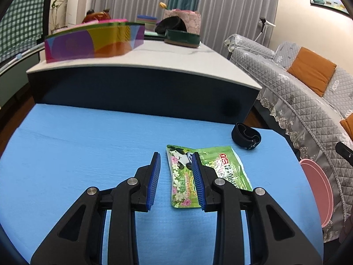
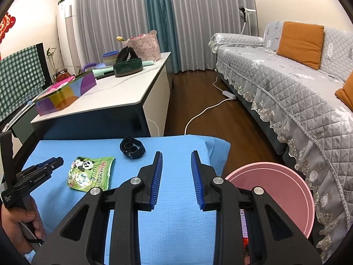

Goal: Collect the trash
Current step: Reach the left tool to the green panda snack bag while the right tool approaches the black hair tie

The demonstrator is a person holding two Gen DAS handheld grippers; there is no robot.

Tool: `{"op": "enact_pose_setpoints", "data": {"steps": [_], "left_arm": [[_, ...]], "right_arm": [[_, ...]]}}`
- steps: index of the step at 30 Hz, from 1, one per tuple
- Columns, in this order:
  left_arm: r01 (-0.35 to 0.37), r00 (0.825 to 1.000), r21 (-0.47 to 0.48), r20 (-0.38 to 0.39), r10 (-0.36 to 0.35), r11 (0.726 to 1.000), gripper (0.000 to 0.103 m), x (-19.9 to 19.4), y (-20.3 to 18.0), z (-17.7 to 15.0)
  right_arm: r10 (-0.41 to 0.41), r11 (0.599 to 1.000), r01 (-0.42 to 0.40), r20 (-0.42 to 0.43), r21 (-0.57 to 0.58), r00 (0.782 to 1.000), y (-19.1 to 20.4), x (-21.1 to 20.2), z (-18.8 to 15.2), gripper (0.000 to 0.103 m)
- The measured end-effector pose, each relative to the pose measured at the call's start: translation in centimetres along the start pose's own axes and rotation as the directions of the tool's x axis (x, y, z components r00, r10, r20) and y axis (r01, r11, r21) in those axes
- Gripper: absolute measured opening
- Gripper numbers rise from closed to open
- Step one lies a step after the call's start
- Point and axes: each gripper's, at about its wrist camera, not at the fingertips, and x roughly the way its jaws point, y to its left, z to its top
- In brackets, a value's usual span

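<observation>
A green snack wrapper (image 1: 220, 163) printed with a panda lies flat on the blue-covered table (image 1: 77, 154). My left gripper (image 1: 175, 156) hovers over the wrapper's left edge, jaws open with nothing pinched; its right finger covers part of the wrapper. In the right wrist view the same wrapper (image 2: 92, 172) lies left of my right gripper (image 2: 176, 154), which stands open over bare blue cloth (image 2: 176, 220). The left gripper (image 2: 56, 162) shows at the far left, held by a hand (image 2: 19, 220). A round pink bin (image 2: 275, 187) stands beside the table's right edge.
A coiled black strap (image 1: 246, 135) lies beyond the wrapper. Behind the table stands a white-topped cabinet (image 2: 123, 97) carrying a colourful box (image 1: 94, 42) and a dark green basket (image 2: 128, 66). A quilted grey sofa (image 2: 286, 84) runs along the right; a white cable (image 2: 205, 110) crosses the floor.
</observation>
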Motion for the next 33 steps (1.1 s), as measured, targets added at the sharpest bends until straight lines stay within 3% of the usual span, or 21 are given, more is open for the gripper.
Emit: {"op": "enact_pose_setpoints", "data": {"steps": [3, 12, 15, 20, 25, 33], "left_arm": [[0.007, 0.999, -0.016, -0.051, -0.007, 1.000, 0.038, 1.6, 0.0, 0.0], [0.043, 0.989, -0.042, -0.142, -0.048, 0.998, 0.038, 4.2, 0.2, -0.4], [0.050, 0.986, -0.047, -0.157, -0.057, 0.998, 0.038, 4.7, 0.5, -0.4], [0.071, 0.983, -0.049, -0.166, -0.078, 0.996, 0.024, 5.1, 0.8, -0.3], [0.096, 0.984, -0.035, -0.150, -0.100, 0.995, 0.016, 5.1, 0.9, -0.2], [0.059, 0.994, -0.048, -0.090, -0.063, 0.997, 0.009, 3.9, 2.5, 0.9]], "right_arm": [[0.005, 1.000, -0.005, -0.016, -0.019, 1.000, 0.5, 0.9, -0.4, 0.027], [0.079, 0.997, -0.080, -0.098, -0.014, 0.992, 2.3, 4.9, -1.1, 0.029], [0.109, 0.993, -0.112, -0.108, -0.021, 0.988, 3.3, 6.2, -0.9, 0.034], [0.131, 0.990, -0.137, -0.128, -0.035, 0.983, 5.1, 9.0, -0.1, 0.044], [0.144, 0.986, -0.154, -0.159, -0.057, 0.977, 6.8, 11.8, 1.0, 0.061], [0.134, 0.977, -0.172, -0.264, -0.126, 0.955, 9.3, 16.2, 1.5, 0.070]]}}
